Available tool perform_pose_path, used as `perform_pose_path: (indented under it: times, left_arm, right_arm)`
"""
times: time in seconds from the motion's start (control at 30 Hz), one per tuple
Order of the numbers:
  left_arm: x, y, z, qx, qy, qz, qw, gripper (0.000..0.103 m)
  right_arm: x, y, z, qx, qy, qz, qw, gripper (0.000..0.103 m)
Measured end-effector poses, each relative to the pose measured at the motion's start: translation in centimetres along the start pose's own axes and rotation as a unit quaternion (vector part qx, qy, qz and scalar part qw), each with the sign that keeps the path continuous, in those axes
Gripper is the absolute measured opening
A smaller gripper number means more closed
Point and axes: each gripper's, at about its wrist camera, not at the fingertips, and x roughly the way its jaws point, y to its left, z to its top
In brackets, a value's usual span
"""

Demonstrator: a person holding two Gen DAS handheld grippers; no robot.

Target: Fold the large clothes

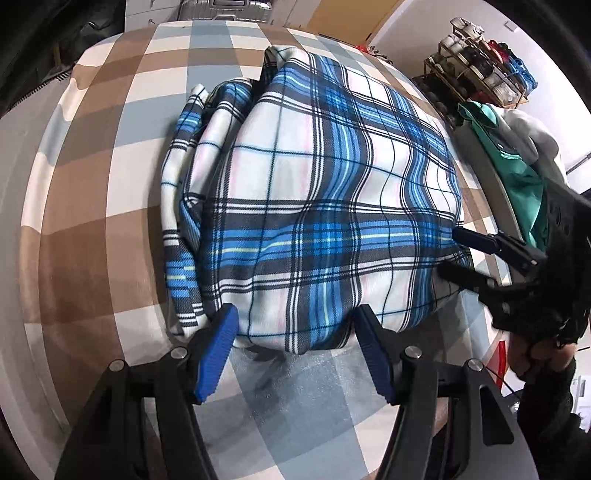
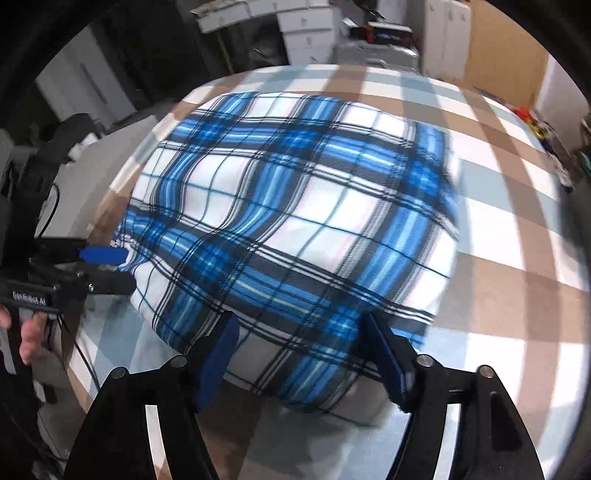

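Both grippers are pointing steeply down at the near edge of a folded blue plaid garment (image 1: 314, 206) that is lying on a bed with a brown, white and grey checked cover (image 1: 92, 229).

The left gripper (image 1: 295, 354) is sitting at the hem with its blue-padded fingers (image 1: 218, 354) spread apart; the cloth edge is bulging between them, but the pads are not pressing on it. From the right wrist camera the same gripper is coming in low from the left side, one blue pad (image 2: 103, 255) above the corner of the cloth, with a bare hand (image 2: 26, 332) wrapped around its handle.

The right gripper (image 2: 303, 362) is standing wide, released, its dark blue pads (image 2: 218, 362) straddling the garment's front fold without clamping it. The left wrist view is catching it side-on at the garment's right corner (image 1: 458, 254), fingers clearly parted, one above the cloth and one below.

Only the left view is showing the loose folds bunched along the garment's left side, a shoe rack (image 1: 476, 62) against the wall and a teal cloth (image 1: 509, 155) over the bed's edge. Only the right view is showing white drawers (image 2: 306, 33) beyond the bed.

Readable on the left gripper's body: "GenRobot AI" (image 2: 28, 298).
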Motion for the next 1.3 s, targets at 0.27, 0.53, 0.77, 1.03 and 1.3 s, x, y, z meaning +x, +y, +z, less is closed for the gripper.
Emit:
perform_pose_path:
  times: [0.27, 0.53, 0.77, 1.03, 1.3]
  left_arm:
    - [-4.3, -5.4, 2.2, 0.057, -0.067, -0.010, 0.9960, 0.060]
    - [-1.0, -5.9, 11.0, 0.064, -0.050, 0.077, 0.9937, 0.060]
    - [3.9, -1.3, 10.3, 0.030, 0.012, 0.044, 0.9985, 0.063]
    - [0.4, -1.3, 8.8, 0.029, -0.006, 0.015, 0.9994, 0.063]
    - [-1.3, 0.0, 5.3, 0.024, -0.008, 0.037, 0.9990, 0.063]
  right_arm:
    - [-3.0, -2.3, 2.6, 0.063, -0.036, 0.075, 0.995, 0.067]
    - [-0.5, -5.9, 11.2, 0.091, -0.025, 0.014, 0.995, 0.034]
    - [5.1, -7.7, 13.5, 0.115, 0.041, 0.003, 0.993, 0.022]
    - [2.6, -5.3, 15.0, 0.085, 0.022, 0.008, 0.996, 0.022]
    - [9.3, 3.7, 18.8, -0.017, 0.102, 0.024, 0.994, 0.007]
